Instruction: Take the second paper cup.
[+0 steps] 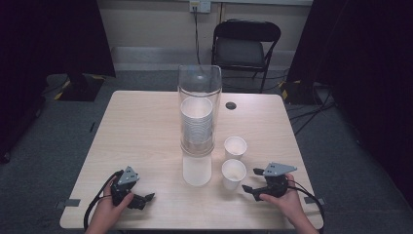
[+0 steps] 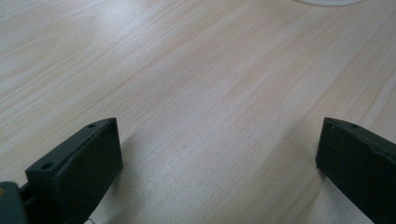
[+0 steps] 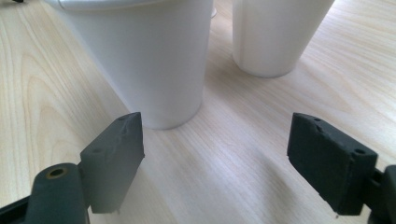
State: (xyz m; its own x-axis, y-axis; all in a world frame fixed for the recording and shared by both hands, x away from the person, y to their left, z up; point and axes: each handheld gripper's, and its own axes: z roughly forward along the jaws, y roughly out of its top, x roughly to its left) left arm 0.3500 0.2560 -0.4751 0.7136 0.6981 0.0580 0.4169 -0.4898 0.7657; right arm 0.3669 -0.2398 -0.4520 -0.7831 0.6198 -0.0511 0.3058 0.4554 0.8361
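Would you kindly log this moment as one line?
left tool: open, resting on table | right tool: open, facing near cup | cup stack: in clear dispenser

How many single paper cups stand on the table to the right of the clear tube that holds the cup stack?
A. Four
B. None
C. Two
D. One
C. In the high view, one paper cup and a second paper cup stand upright on the table, right of the clear tube, just ahead of the open right gripper.
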